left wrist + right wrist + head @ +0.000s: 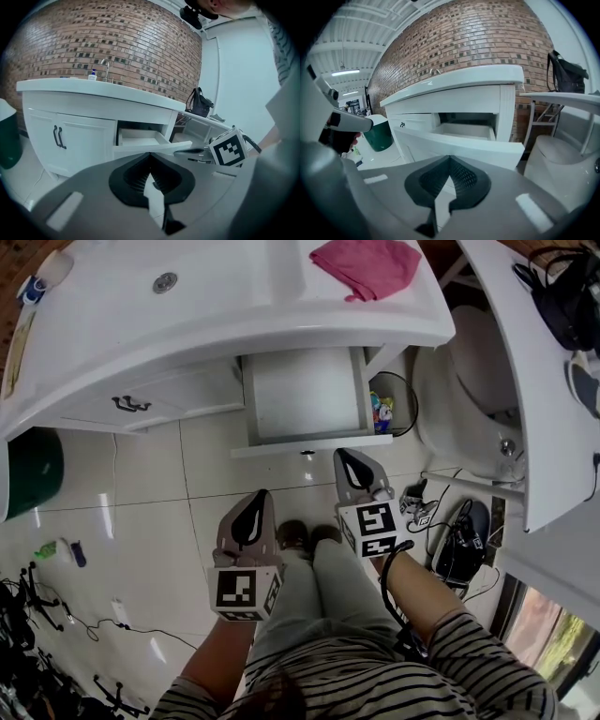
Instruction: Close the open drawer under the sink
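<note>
White-tiled floor (141, 484) before the sink cabinet (178, 395). The drawer (305, 395) stands pulled out, just ahead of my right gripper (345, 457) and ahead-right of my left gripper (258, 498); closing is not yet begun. Both grippers are pressed together, empty. Whether the right one touches the drawer front is unclear; the drawer's handle (307, 455) barely shows.

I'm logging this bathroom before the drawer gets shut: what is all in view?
Vanity: one, white, top of view.
Drawer: one, white, open under the vanity, nothing seen inside.
Cloth: one, pink, on the vanity.
Door handles: two, dark, left of the drawer.
Bin: one, green, floor at left.
Toilet: one, white, at right.
Bag: one, black, on the right-hand shelf.
Left gripper: one, grey, jaws shut, empty.
Right gripper: one, grey, jaws shut, empty, nearer the drawer.
</note>
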The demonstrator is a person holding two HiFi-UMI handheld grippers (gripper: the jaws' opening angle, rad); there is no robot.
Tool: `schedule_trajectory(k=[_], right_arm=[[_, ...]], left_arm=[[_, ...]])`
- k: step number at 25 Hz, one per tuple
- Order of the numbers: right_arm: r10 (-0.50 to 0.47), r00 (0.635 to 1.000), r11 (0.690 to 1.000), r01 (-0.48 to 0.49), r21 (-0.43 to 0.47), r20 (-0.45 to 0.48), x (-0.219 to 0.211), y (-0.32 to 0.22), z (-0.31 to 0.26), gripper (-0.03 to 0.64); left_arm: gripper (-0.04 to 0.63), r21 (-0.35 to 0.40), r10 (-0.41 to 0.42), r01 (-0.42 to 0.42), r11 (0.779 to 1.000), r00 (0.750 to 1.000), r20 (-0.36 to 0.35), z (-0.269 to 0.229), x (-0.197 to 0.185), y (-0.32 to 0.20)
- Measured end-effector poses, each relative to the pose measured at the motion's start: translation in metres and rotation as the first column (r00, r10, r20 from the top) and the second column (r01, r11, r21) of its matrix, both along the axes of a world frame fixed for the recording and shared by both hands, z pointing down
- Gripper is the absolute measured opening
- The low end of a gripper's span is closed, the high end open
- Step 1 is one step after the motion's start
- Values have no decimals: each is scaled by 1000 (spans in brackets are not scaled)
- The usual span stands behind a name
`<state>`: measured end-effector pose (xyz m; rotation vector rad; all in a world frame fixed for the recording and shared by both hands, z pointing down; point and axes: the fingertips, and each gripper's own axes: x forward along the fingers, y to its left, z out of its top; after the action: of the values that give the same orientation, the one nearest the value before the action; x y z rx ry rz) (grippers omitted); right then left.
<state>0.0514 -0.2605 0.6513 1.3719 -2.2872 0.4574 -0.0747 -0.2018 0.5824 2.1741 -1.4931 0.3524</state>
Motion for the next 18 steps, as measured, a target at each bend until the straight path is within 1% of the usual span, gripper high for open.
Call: schedule_trajectory(k=[8, 18], right_arm=[[-22, 1000, 1000, 22, 1, -11, -5, -16, 6, -3], [-1, 1000, 999, 1, 38, -2, -7, -49, 6, -3]], left_arm=[[17, 6, -17, 17, 1000, 1000, -10, -1, -8, -12], [17, 11, -38, 38, 999, 999, -8, 2, -20, -22]])
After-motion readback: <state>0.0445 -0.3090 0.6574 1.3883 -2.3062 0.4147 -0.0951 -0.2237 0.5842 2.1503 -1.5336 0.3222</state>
